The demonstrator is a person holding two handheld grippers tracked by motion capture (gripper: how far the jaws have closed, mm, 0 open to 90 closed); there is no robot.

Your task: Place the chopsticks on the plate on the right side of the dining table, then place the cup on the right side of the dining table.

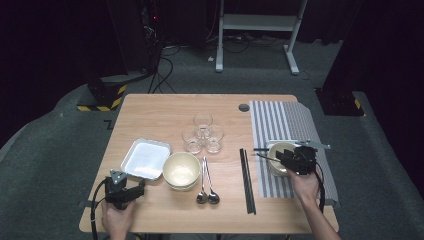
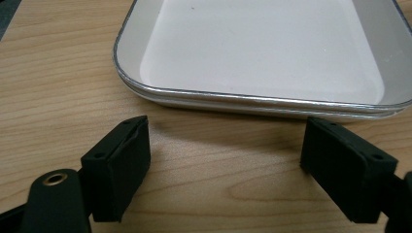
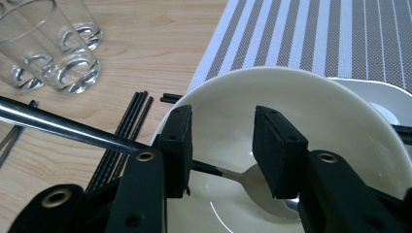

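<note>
While the right gripper [image 3: 221, 150] hangs spread over the bowl [image 3: 316, 97] on the striped mat [image 3: 311, 39], the spoon [image 3: 257, 182] lies in the bowl, seemingly released, handle running out left; the left gripper [image 2: 226, 167], well apart, rests open.

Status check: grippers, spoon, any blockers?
Right gripper open over bowl, spoon lying in it, unclamped. Left gripper open, facing white tray. No blockers.

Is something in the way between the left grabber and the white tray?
No, nothing visible is. The left gripper has open jaws facing the white tray, with bare wooden table between them. In the high view the cream bowl sits beside the tray, off to the side.
</note>
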